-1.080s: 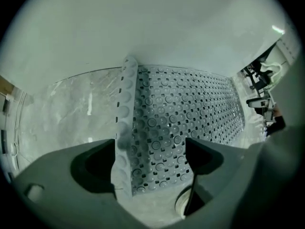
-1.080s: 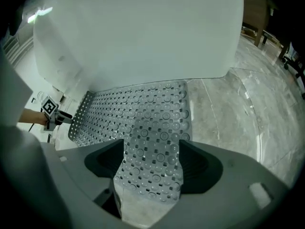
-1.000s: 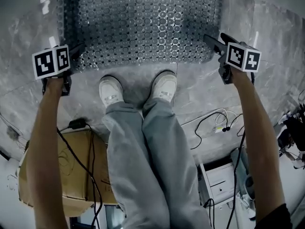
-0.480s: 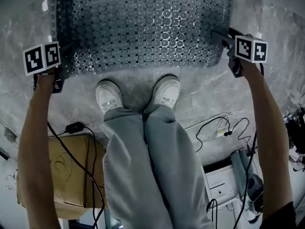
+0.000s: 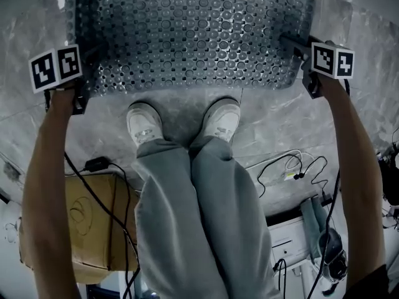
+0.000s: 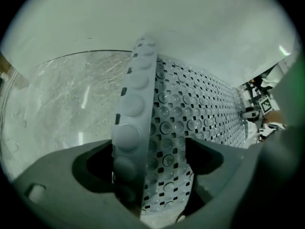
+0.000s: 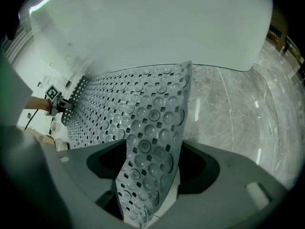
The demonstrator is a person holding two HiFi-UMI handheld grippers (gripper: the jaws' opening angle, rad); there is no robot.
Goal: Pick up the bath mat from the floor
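Note:
The bath mat (image 5: 187, 36) is a clear grey sheet covered in suction cups and small holes, lying on the marble floor ahead of my feet. My left gripper (image 5: 87, 73) is at its near left corner and my right gripper (image 5: 298, 48) at its near right corner. In the left gripper view the mat's edge (image 6: 138, 104) stands up between the jaws of the left gripper (image 6: 152, 159), with gaps at the pads. In the right gripper view the mat corner (image 7: 157, 113) rises between the jaws of the right gripper (image 7: 150, 163). Those jaws have just been closing, and the pads stand off the mat.
Two white shoes (image 5: 144, 122) (image 5: 222, 118) stand just short of the mat. A cardboard box (image 5: 93, 229) and a black cable lie at the lower left, more cables (image 5: 287, 164) and a white unit (image 5: 293, 242) at the lower right. A white wall (image 7: 143, 32) rises behind the mat.
Both grippers have sunk and spread outward to the mat's near corners. The mat now fills more of the head view.

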